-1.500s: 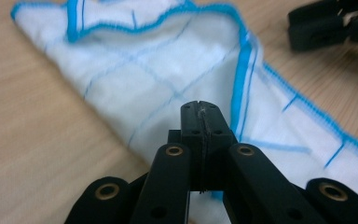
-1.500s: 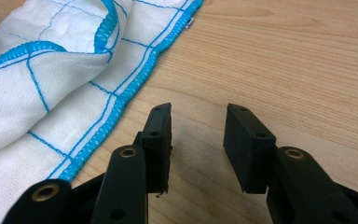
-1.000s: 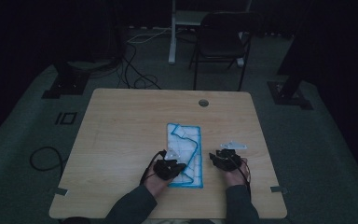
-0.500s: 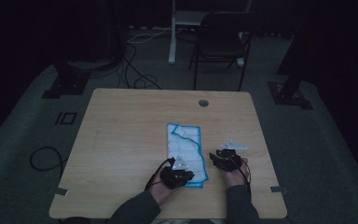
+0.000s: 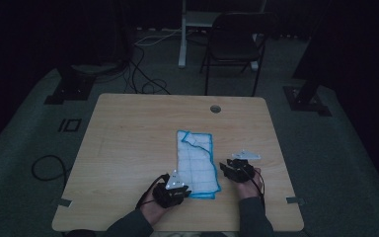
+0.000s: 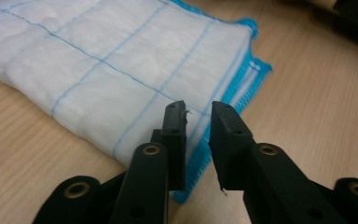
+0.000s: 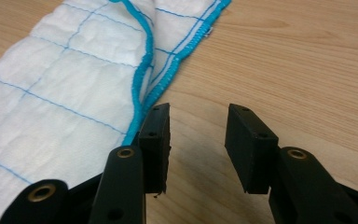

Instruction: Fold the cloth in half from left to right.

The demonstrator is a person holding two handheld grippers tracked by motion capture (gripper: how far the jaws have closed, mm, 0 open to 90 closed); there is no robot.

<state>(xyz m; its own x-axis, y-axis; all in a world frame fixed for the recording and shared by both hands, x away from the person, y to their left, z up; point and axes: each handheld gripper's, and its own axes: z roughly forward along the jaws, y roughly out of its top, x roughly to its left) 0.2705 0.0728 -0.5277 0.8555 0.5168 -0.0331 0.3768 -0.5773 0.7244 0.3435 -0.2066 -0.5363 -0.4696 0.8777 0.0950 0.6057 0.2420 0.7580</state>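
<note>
A folded white cloth (image 5: pixel 195 160) with thin blue grid lines and a bright blue hem lies lengthwise on the wooden table (image 5: pixel 128 148). My left gripper (image 5: pixel 186 191) sits at the cloth's near left corner. In the left gripper view the cloth (image 6: pixel 98 60) spreads ahead, and its hem runs under the narrow gap of the left gripper (image 6: pixel 198 119). Its jaws have just been opening and the pads do not press the cloth. My right gripper (image 5: pixel 225 168) rests by the cloth's right edge. In the right gripper view the right gripper (image 7: pixel 198 126) stands open over bare wood, with the cloth (image 7: pixel 65 84) beside one jaw.
A round cable hole (image 5: pixel 215 108) is set near the table's far edge. A dark chair (image 5: pixel 237 44) stands behind the table, with cables (image 5: pixel 143 74) on the floor. The left half of the tabletop is bare wood.
My left gripper has slid back toward the table's near edge, off the cloth's corner. The right gripper and the cloth have stayed put.
</note>
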